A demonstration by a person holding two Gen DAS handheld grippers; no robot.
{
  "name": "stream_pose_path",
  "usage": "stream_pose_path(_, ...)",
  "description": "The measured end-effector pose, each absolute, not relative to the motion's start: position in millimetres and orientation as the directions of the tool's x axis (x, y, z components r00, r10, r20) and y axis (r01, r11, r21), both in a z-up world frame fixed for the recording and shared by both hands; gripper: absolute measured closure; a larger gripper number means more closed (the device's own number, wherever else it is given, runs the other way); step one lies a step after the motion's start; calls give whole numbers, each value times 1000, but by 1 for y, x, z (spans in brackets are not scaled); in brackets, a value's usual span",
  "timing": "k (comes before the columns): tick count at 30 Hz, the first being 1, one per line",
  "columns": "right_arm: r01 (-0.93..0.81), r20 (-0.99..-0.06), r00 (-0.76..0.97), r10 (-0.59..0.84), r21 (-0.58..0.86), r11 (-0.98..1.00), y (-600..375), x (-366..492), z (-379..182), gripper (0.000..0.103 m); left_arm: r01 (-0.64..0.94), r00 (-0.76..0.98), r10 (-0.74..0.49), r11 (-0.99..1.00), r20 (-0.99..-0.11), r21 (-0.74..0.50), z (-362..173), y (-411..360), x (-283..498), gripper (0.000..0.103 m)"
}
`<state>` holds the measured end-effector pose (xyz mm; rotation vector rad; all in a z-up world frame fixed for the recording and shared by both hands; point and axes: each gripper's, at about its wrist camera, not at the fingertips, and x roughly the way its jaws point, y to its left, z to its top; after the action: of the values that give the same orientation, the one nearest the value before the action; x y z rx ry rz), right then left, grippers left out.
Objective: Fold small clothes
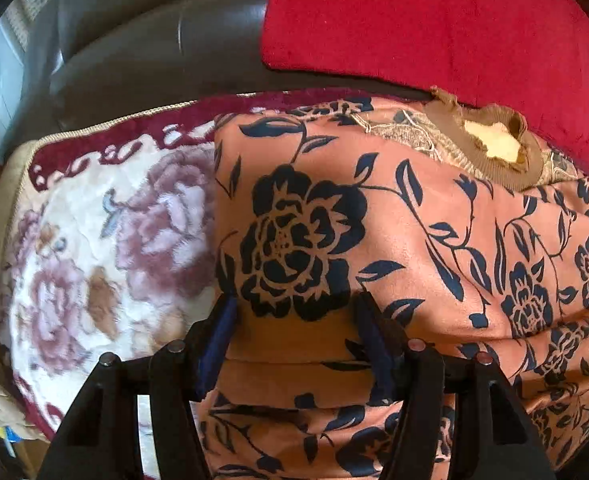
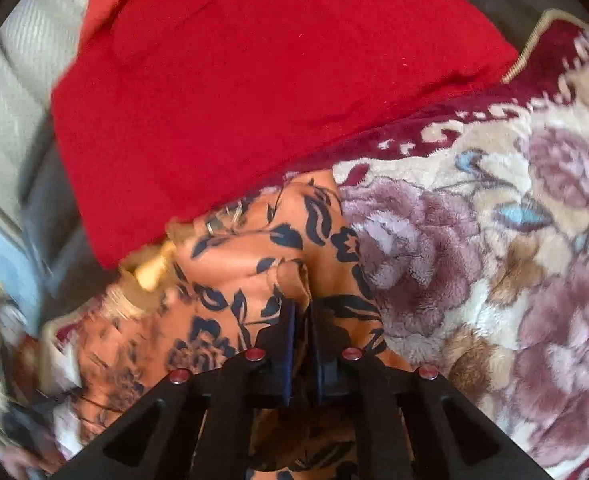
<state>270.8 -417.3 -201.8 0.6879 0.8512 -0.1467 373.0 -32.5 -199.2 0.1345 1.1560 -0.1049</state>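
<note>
right claw (image 2: pixel 301 312) pinches a fold of the floral top (image 2: pixel 230 264). left claw (image 1: pixel 294 312) gapes over its flat body, collar (image 1: pixel 494 148) far ahead.

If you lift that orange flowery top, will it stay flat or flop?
Probably flop: the orange flowery top already bunches where the right gripper pinches it. Likely light, since its folds sit softly on the plush blanket.
</note>
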Motion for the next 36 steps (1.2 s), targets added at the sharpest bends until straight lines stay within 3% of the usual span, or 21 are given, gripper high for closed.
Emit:
stream_pose_path(5,306,-648,735,198,578,757,-430,244,-177,90,125,409,-98,991,-907,-51,-181,-8,344,40)
stream_pose_path(7,276,-633,745,211,580,766,-431,232,-172,77,147,428,-129,986,-895,-72,-173,3,323,40)
stream_pose_path(8,268,-628,748,215,581,768,-432,226,-170,62,156,436,-141,985,-889,-80,-171,8,310,40)
stream_pose_path(9,259,-617,756,219,589,765,-432,216,-168,33,162,444,-149,983,-884,-85,-170,13,298,40)
stream_pose_path(10,253,-601,769,219,600,759,-433,208,-166,23,168,449,-158,982,-879,-91,-170,19,283,38)
stream_pose_path(11,247,-581,785,214,611,753,-436,195,-164,20,169,453,-164,981,-877,-96,-170,26,268,37)
stream_pose_path(19,210,-619,741,261,581,786,-424,134,-159,20,112,417,-172,984,-893,-138,-180,89,167,36)
stream_pose_path(27,262,-729,622,285,537,802,-407,52,-184,20,54,318,-257,966,-912,-253,-224,116,121,37)
stream_pose_path(31,308,-795,517,318,519,797,-401,23,-206,20,55,290,-268,963,-919,-264,-244,105,122,46)
stream_pose_path(33,332,-831,451,325,494,804,-396,14,-218,20,57,281,-217,976,-935,-209,-253,97,124,45)
stream_pose_path(36,344,-863,398,311,455,821,-388,12,-232,20,51,231,-148,989,-962,-140,-267,89,130,36)
